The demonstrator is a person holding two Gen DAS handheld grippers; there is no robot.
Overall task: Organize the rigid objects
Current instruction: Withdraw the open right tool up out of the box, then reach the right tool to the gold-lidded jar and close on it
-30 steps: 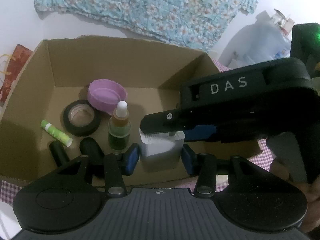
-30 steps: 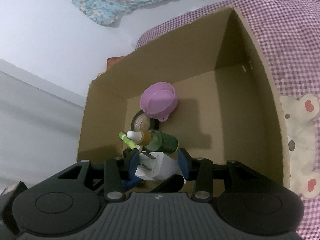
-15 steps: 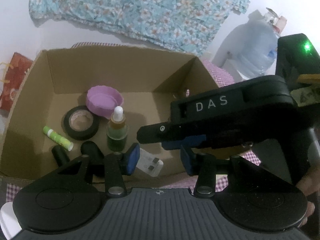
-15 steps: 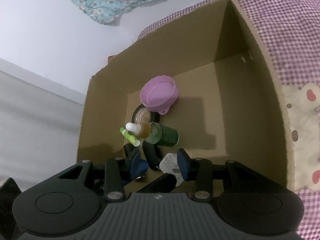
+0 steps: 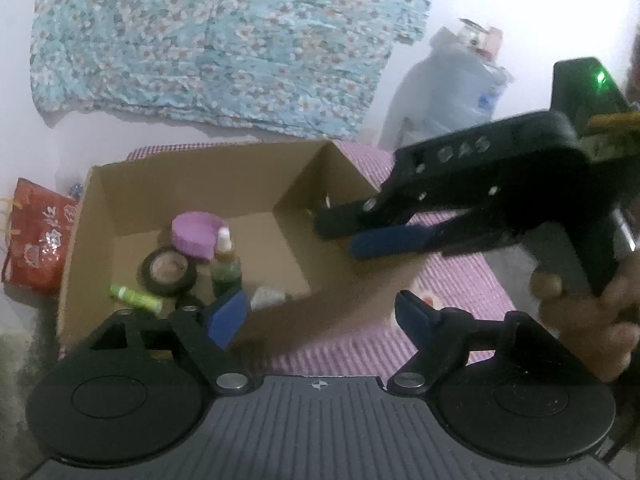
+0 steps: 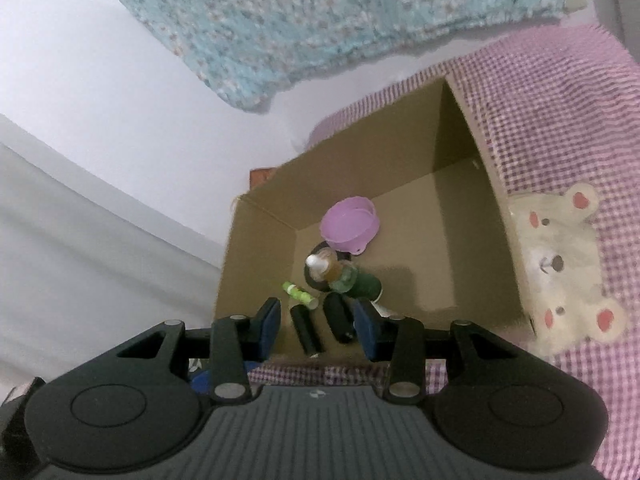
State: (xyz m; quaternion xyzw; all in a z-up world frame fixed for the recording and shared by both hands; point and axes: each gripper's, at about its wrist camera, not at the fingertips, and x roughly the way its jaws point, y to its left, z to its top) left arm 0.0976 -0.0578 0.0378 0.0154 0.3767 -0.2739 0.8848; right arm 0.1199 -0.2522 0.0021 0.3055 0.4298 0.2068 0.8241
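Observation:
A cardboard box (image 5: 100,204) (image 6: 472,148) sits on the pink checked cloth. In it lie a purple lid (image 5: 196,234) (image 6: 351,224), a black tape roll (image 5: 168,268), a green dropper bottle (image 5: 226,268) (image 6: 352,280), a green tube (image 5: 136,299) (image 6: 299,295), two black cylinders (image 6: 306,330) and a white charger (image 5: 267,298). My left gripper (image 5: 320,316) is open and empty, above the box's near edge. My right gripper (image 6: 316,328) is open and empty, raised above the box's near end; it also shows in the left wrist view (image 5: 460,208).
A bear print (image 6: 560,264) marks the cloth right of the box. A red bag (image 5: 36,236) lies left of the box. A floral blue cloth (image 5: 224,40) hangs behind. A water jug (image 5: 452,80) stands at the back right.
The right gripper let go of the white charger into the box, then rose and pulled back. The left gripper drew back, rose and opened wider.

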